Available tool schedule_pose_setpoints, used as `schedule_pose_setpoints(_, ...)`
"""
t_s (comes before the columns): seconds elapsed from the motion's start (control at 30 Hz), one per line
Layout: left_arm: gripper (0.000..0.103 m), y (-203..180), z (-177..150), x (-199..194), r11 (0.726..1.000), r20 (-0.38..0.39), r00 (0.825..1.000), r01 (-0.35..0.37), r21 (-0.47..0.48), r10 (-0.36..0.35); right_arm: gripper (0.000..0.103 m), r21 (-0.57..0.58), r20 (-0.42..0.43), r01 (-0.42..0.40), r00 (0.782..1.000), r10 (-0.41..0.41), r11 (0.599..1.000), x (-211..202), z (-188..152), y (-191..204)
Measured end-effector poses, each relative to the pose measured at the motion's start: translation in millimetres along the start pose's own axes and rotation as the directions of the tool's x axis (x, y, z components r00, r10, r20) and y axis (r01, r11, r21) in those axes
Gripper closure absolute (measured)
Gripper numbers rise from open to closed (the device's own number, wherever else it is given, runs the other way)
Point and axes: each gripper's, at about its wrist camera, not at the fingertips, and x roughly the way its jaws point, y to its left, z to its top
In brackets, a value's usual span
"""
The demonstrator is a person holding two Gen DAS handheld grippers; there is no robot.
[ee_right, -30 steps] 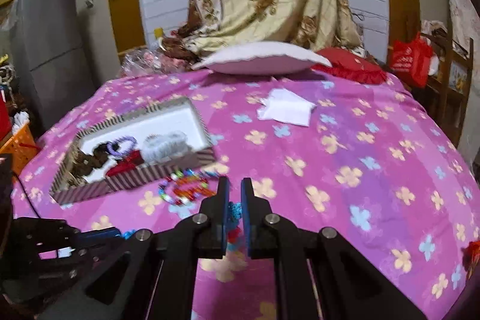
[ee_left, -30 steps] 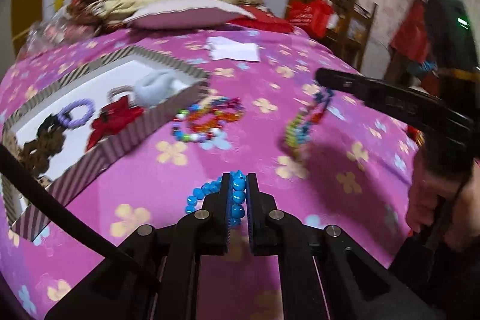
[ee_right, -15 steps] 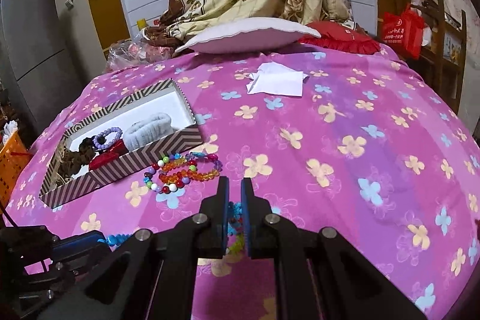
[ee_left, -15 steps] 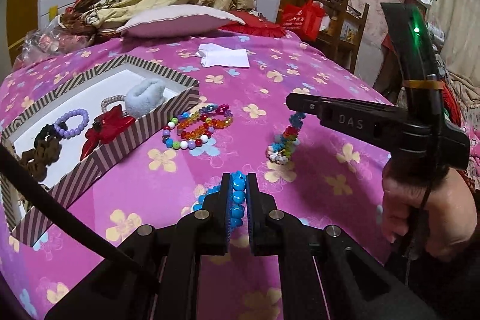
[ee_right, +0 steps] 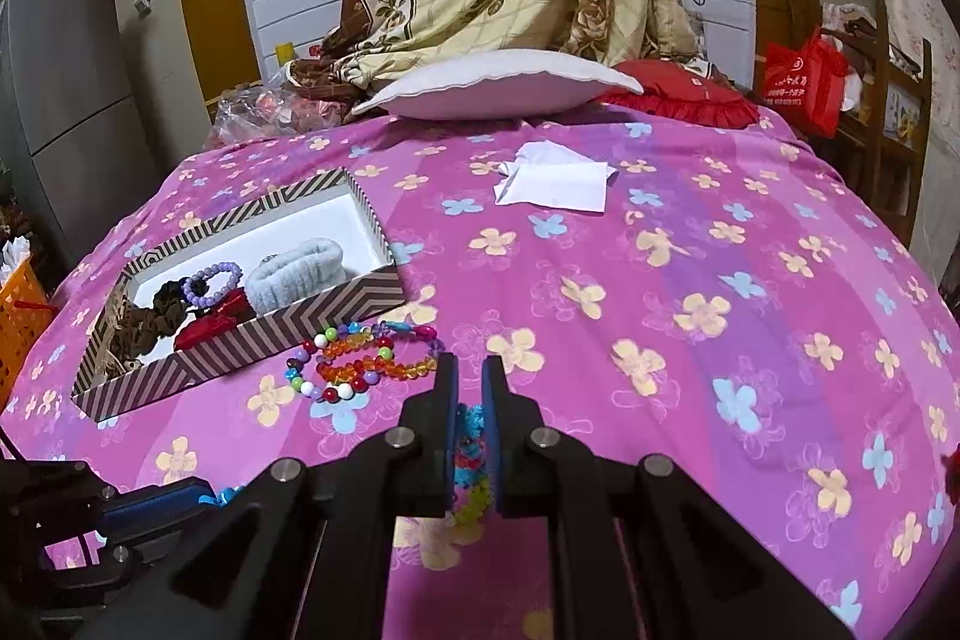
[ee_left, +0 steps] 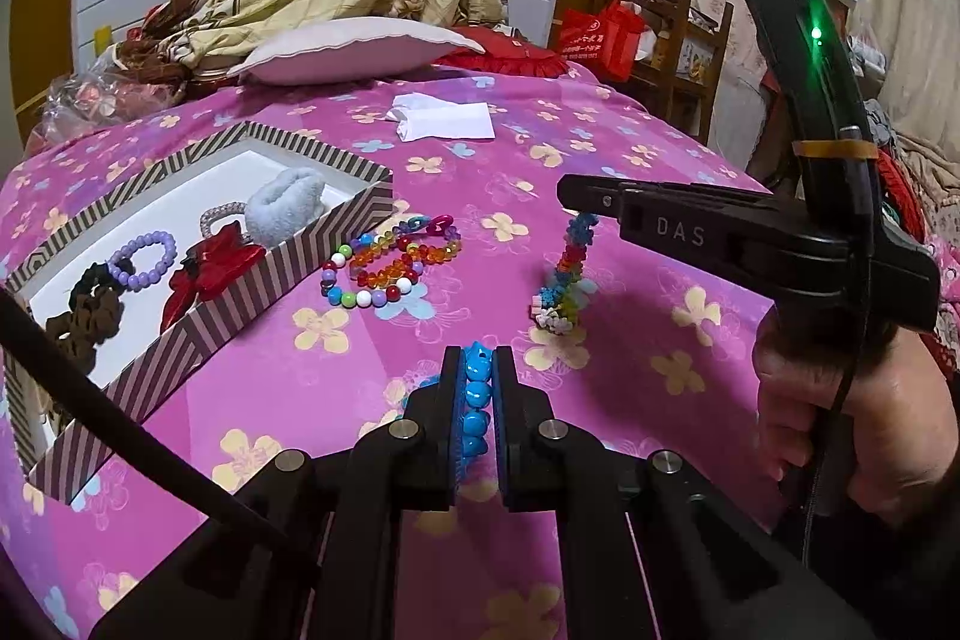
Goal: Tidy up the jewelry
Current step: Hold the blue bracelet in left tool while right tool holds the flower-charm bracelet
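My left gripper [ee_left: 478, 353] is shut on a blue bead bracelet [ee_left: 477, 400], held just above the pink floral bedspread. My right gripper [ee_right: 469, 367] is shut on a multicoloured bead bracelet [ee_right: 469, 451]; in the left wrist view that bracelet [ee_left: 567, 274] hangs from the right gripper [ee_left: 570, 203] with its lower end touching the spread. A pile of colourful bead bracelets [ee_left: 390, 263] [ee_right: 363, 361] lies on the spread beside the striped box [ee_left: 336, 232] [ee_right: 336, 307]. The box holds a purple bead bracelet [ee_left: 144, 259], a red bow, a grey scrunchie and a brown scrunchie.
A folded white paper [ee_right: 555, 184] lies further back on the bed. A white pillow [ee_right: 498, 91] and a red cushion [ee_right: 678, 100] sit at the far edge. A wooden shelf with a red bag [ee_left: 603, 34] stands right of the bed.
Both grippers have kept their bracelets and pulled back and up slightly. The right gripper has lifted the multicoloured bracelet so that it hangs straighter.
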Motion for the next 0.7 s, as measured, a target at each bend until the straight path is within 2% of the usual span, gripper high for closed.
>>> schedule_pose_setpoints(0.7, 0.094, 1.4, 1.5, -0.7, 1.0, 0.004, 1.0, -0.007, 0.004, 0.007, 0.095, -0.005, 0.003, -0.002, 1.0, 0.002, 1.0, 0.9, 0.5, 2.0)
